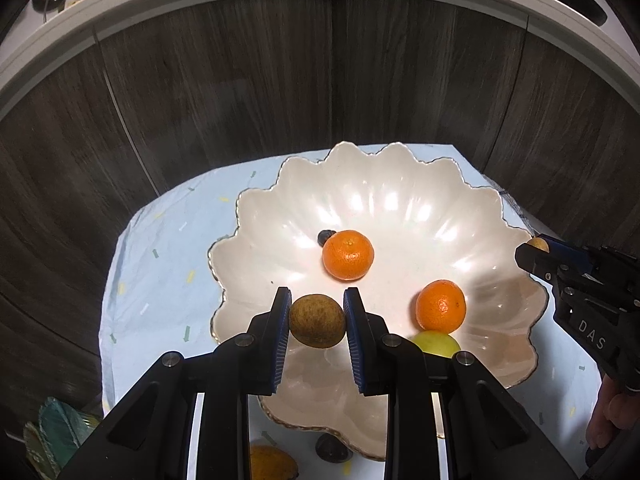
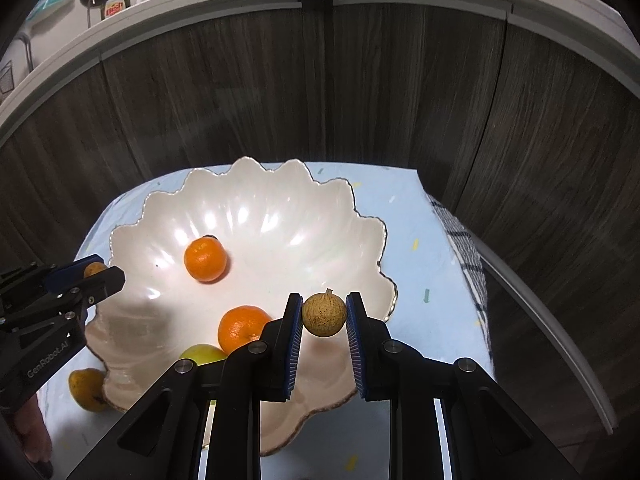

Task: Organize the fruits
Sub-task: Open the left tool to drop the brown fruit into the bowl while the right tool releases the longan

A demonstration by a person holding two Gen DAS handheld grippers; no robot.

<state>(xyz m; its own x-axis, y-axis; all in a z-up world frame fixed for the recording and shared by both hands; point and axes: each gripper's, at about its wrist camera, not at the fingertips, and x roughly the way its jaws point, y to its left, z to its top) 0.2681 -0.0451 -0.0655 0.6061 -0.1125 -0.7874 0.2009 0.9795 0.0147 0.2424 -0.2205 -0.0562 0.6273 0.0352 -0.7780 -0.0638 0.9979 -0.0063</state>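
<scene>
A white scalloped bowl (image 1: 400, 196) (image 2: 256, 200) stands on a light blue cloth. Inside lie two mandarins (image 1: 348, 255) (image 1: 441, 304) (image 2: 205, 259) (image 2: 242, 328), a yellow-green fruit (image 1: 438, 343) (image 2: 202, 354) and a small dark fruit (image 1: 326, 236). My left gripper (image 1: 317, 316) is shut on a brown round fruit (image 1: 317, 320), held over the bowl's near left side. My right gripper (image 2: 323, 316) is shut on a second brown round fruit (image 2: 324, 314) above the bowl's right rim. Each gripper also shows from the side in the other view, the right gripper (image 1: 538, 250) and the left gripper (image 2: 96, 274).
An orange-yellow fruit (image 2: 86, 390) (image 1: 270, 462) lies on the cloth (image 1: 160, 264) beside the bowl's near left foot. Dark wood cabinet fronts (image 1: 240, 92) rise behind the table. A checked towel (image 2: 468, 256) hangs at the right edge. A teal object (image 1: 60, 432) sits low left.
</scene>
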